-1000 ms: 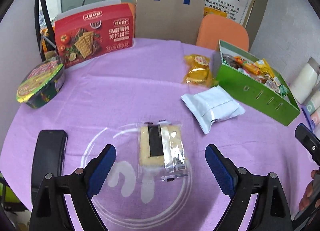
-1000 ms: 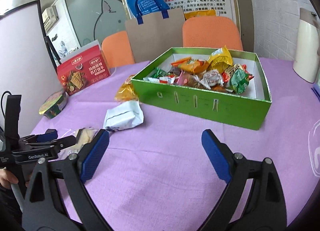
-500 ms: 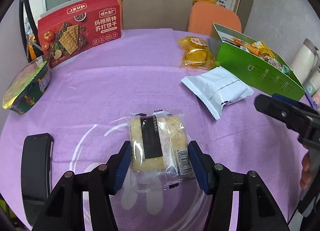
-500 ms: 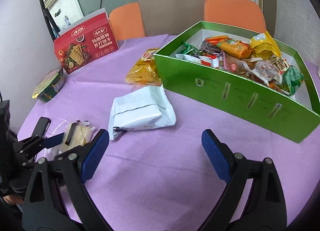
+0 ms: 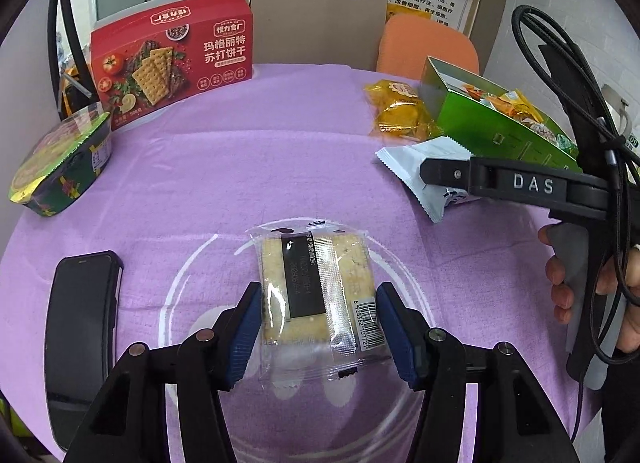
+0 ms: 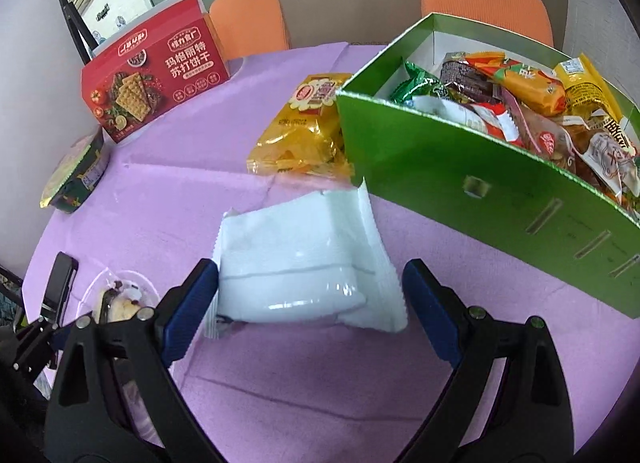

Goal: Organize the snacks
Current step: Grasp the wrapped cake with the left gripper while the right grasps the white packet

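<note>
Two packets: the cracker packet point(image 5: 316, 295) lies flat on a clear plate point(image 5: 192, 275); the white packet point(image 6: 304, 259) lies on the table point(image 6: 320, 383), handy for boxing.
Left tongs point(image 5: 318, 331): narrowed around the cracker packet, pads point(image 5: 244, 331) at its side edges; whether they pinch firmly, I cannot tell.
Right tongs point(image 6: 310, 311): spread wide, straddling the white packet, gripping nothing.
Green snack box point(image 6: 460, 167): just beyond the right tongs, full of wrappers, probably the destination.
Yellow bag point(image 6: 308, 131): beyond the white packet, touching the box.
</note>
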The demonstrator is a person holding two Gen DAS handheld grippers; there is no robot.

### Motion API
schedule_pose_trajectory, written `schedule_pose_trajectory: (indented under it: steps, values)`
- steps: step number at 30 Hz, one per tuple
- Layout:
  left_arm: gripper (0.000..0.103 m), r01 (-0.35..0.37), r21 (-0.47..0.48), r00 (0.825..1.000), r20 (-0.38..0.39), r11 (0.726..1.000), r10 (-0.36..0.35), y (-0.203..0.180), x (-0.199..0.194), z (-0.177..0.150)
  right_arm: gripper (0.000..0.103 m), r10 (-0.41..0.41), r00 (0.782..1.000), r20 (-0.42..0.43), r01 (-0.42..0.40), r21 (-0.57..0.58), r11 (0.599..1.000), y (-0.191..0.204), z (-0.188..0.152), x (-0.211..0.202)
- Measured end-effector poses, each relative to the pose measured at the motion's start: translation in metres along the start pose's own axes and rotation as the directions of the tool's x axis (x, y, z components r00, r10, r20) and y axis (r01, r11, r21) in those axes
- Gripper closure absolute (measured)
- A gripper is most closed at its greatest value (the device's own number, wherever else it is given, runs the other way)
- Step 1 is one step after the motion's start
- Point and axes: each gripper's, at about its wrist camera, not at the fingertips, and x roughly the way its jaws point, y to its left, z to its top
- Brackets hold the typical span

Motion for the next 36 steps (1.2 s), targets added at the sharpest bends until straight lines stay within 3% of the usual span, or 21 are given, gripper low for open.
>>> schedule_pose_trajectory:
  steps: [2, 7, 11, 14, 18, 21, 23, 25, 31, 34, 36]
  values:
    - [0.045, -0.001, 0.002, 1.000, 0.004, 1.000, 0.001, 0.000, 0.000, -0.001, 0.009, -0.002, 1.000, -0.012, 0.002, -0.004, 1.000, 0.004, -0.009, -0.007]
    - [0.045, -0.011, 0.002, 1.000, 0.011, 1.000, 0.011, -0.002, 0.000, -0.002, 0.009, 0.117, 0.993, 0.018, -0.116, -0.067, 0.991, 0.019, -0.028, -0.038]
    - [0.045, -0.015, -0.005, 1.000, 0.008, 1.000, 0.015, -0.002, 0.000, -0.002, 0.009, 0.022, 0.993, 0.113, -0.005, -0.147, 0.989, 0.024, -0.015, -0.054]
    - [0.045, -0.019, -0.006, 1.000, 0.011, 1.000, 0.019, -0.002, -0.001, -0.003, 0.009, 0.055, 0.989, 0.134, -0.029, -0.191, 0.981, 0.027, 0.007, -0.050]
    - [0.045, -0.016, -0.011, 1.000, 0.009, 1.000, 0.016, -0.002, 0.000, -0.002, 0.009, 0.105, 0.991, 0.085, -0.080, -0.251, 0.965, 0.039, 0.031, -0.019]
    - [0.045, -0.014, -0.011, 1.000, 0.008, 1.000, 0.014, -0.002, 0.000, -0.002, 0.009, 0.133, 0.991, 0.030, -0.124, -0.218, 0.968, 0.040, 0.042, 0.007]
    - [0.045, -0.015, -0.009, 1.000, 0.004, 1.000, 0.015, -0.002, 0.001, -0.002, 0.009, 0.110, 0.994, 0.019, -0.104, -0.207, 0.973, 0.038, 0.042, 0.016]
    - [0.045, -0.015, -0.008, 1.000, 0.004, 1.000, 0.015, -0.002, 0.001, -0.001, 0.009, 0.099, 0.995, 0.004, -0.097, -0.189, 0.977, 0.033, 0.036, 0.015]
    - [0.044, -0.026, -0.011, 1.000, 0.010, 1.000, 0.026, -0.004, 0.001, -0.002, 0.009, 0.178, 0.982, -0.057, -0.183, -0.086, 0.979, 0.008, 0.007, 0.000]
    - [0.044, -0.034, -0.016, 0.999, 0.009, 0.999, 0.035, -0.004, 0.001, -0.002, 0.009, 0.214, 0.974, -0.071, -0.221, -0.098, 0.970, 0.008, -0.005, -0.006]
    - [0.044, -0.038, -0.018, 0.999, 0.008, 0.999, 0.038, -0.005, 0.000, -0.002, 0.009, 0.192, 0.979, -0.070, -0.200, -0.126, 0.972, 0.014, -0.010, -0.007]
